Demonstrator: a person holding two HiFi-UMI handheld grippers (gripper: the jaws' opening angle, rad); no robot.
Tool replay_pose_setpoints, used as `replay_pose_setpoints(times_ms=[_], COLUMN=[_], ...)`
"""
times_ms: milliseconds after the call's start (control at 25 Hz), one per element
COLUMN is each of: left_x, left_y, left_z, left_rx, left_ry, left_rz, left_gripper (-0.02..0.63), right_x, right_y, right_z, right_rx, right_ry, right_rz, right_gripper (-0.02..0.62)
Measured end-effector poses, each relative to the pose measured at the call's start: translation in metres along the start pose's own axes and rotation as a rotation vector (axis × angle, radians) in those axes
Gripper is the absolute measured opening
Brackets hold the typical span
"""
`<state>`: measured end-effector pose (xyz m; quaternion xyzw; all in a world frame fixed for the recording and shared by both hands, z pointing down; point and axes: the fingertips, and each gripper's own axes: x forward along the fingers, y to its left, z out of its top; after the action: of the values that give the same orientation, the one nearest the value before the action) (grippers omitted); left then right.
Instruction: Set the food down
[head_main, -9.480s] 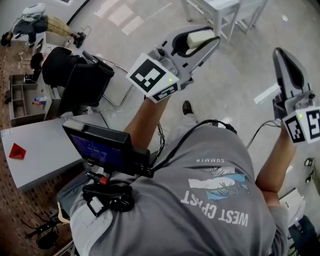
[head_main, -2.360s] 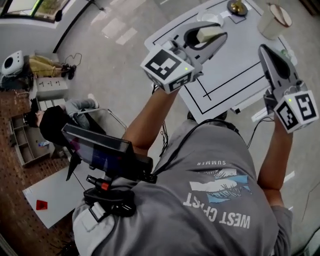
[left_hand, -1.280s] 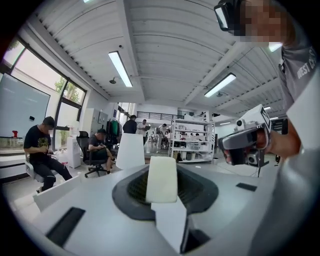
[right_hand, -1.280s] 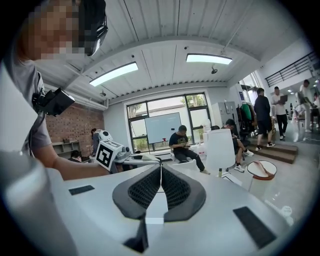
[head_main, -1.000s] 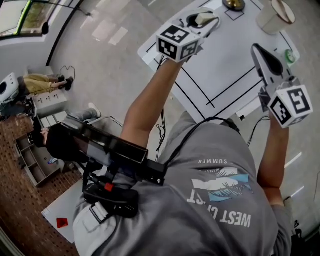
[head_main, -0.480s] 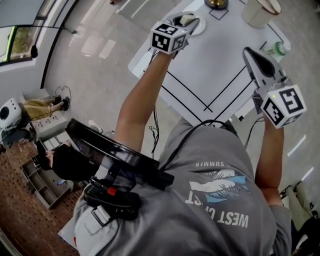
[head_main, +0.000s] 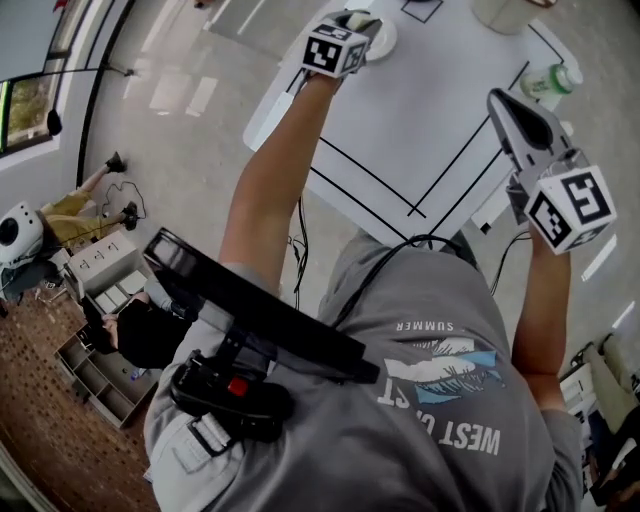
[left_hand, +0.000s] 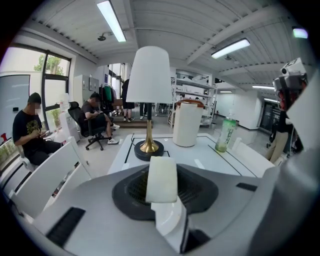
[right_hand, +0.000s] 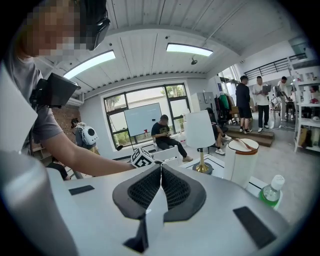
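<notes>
The food (left_hand: 161, 182) is a pale cream block, and my left gripper (left_hand: 162, 167) is shut on it, as the left gripper view shows. In the head view that left gripper (head_main: 352, 28) reaches out over the far left part of the white table (head_main: 430, 110), right beside a small white plate (head_main: 386, 38); the food is hardly visible there. My right gripper (head_main: 508, 108) hovers at the table's near right corner. Its dark pads (right_hand: 175, 187) meet with nothing between them.
A lamp (left_hand: 148, 95) with a white shade and brass foot stands on the table ahead of the left gripper. Beside it are a white cylinder (left_hand: 186, 125) with a wooden lid and a green bottle (head_main: 553, 80). Black lines mark the tabletop. Seated people (left_hand: 30, 132) are beyond.
My left gripper has moved forward over the table with the food, up to the white plate. The right gripper has stayed shut near the table's right corner.
</notes>
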<state>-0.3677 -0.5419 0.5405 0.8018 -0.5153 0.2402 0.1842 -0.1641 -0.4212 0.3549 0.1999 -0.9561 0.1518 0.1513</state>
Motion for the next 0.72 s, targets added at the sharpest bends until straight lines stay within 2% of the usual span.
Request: replay_pose_setpoints(times_ms=[240,720], left_x=[0.035,0.068], left_y=[0.018,0.035], left_z=[-0.029,-0.049], left_rx=[0.042,0.214], left_ry=[0.100,0.175], left_rz=[0.015,0.066], left_gripper=[0.101,0.101], right_x=[0.010,0.028], right_y=[-0.011,-0.021], right_z=[-0.010,-0.020], right_rx=[0.021,0.035], right_ry=[0.030,0.074], right_rz=[-0.018,-0.021], right_gripper=[0.008,0.008])
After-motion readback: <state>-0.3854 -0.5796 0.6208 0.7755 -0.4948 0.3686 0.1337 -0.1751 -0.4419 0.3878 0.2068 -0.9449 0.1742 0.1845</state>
